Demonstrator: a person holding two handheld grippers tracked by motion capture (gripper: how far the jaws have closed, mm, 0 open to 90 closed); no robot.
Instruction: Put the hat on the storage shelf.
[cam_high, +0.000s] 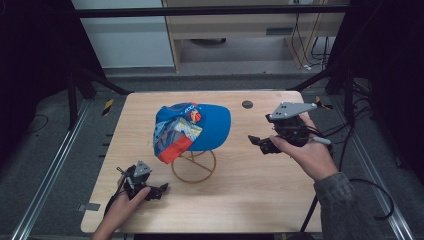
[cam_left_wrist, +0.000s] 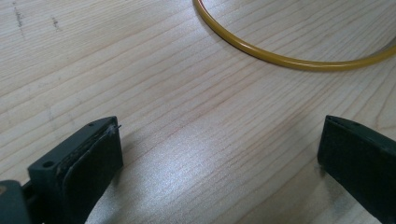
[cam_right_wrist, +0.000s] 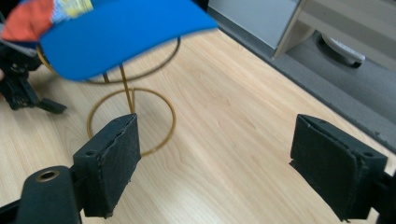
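Note:
A blue cap (cam_high: 192, 130) with printed red and light-blue panels sits on a yellow wire stand (cam_high: 193, 167) at the middle of the wooden table (cam_high: 250, 200). My left gripper (cam_high: 162, 190) lies low at the table's front left, short of the stand's base ring (cam_left_wrist: 280, 58). In its own view the left gripper (cam_left_wrist: 219, 149) is open over bare wood. My right gripper (cam_high: 257, 142) is held above the table to the right of the cap, pointing at it. Seen in its own view, the right gripper (cam_right_wrist: 215, 158) is open and empty, with the cap's brim (cam_right_wrist: 126, 32) and the stand (cam_right_wrist: 135, 119) ahead.
A small dark round disc (cam_high: 247, 104) sits near the table's far edge. Metal rails (cam_high: 55, 155) run along the floor on both sides. A pale cabinet (cam_high: 235, 30) stands beyond the table, and cables (cam_high: 370, 200) trail at the right.

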